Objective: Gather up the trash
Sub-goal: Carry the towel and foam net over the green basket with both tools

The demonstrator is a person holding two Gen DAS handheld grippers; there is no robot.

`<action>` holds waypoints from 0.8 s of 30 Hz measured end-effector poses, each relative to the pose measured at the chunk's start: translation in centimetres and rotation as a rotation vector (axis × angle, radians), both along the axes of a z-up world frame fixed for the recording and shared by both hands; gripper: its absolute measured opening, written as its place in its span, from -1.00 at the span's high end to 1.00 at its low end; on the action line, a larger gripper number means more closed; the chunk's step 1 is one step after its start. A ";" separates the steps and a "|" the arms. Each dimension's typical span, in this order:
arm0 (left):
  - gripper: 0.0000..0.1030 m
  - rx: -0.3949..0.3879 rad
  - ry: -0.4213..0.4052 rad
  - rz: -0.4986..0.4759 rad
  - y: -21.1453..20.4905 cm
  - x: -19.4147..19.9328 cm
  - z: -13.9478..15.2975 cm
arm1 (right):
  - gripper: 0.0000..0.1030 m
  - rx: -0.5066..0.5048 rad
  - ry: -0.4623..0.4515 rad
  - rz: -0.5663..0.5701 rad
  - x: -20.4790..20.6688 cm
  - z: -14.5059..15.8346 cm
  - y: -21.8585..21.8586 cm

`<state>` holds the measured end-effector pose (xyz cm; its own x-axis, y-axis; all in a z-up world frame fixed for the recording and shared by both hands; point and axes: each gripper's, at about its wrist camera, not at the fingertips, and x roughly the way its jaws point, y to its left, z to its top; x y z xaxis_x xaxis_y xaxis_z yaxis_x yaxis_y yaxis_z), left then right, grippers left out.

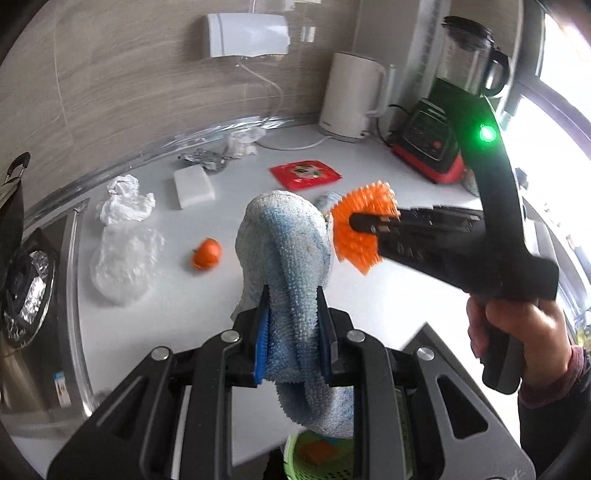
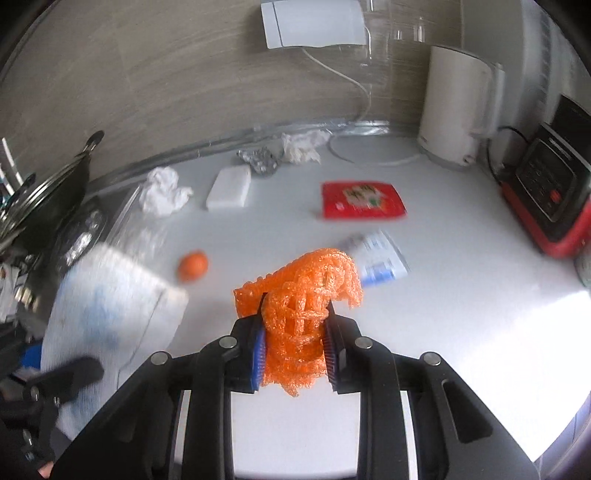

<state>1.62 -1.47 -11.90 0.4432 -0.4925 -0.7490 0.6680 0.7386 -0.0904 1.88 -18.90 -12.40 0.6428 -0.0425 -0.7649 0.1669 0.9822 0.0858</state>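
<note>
My left gripper (image 1: 293,325) is shut on a blue-and-white cloth (image 1: 288,243), held above the white counter (image 1: 388,295). My right gripper (image 2: 295,343) is shut on an orange foam net (image 2: 306,295); it also shows in the left wrist view (image 1: 364,229), just right of the cloth. Trash lies on the counter: a red wrapper (image 2: 362,201), a blue-and-white packet (image 2: 380,258), crumpled white tissue (image 2: 164,190), crumpled foil (image 2: 258,158), clear plastic (image 1: 125,258) and an orange peel piece (image 2: 192,266). A green basket (image 1: 317,458) sits below the left gripper.
A white kettle (image 2: 458,107) and a red-and-black blender (image 1: 436,147) stand at the back right. A white sponge block (image 2: 229,188) lies near the tissue. A stove with a dark pan (image 2: 48,206) is at the left. A wall socket (image 2: 310,22) is above.
</note>
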 end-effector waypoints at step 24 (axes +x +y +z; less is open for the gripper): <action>0.59 0.025 0.021 0.118 0.4 -13.3 -0.8 | 0.49 0.066 0.100 0.218 -17.8 -2.5 1.3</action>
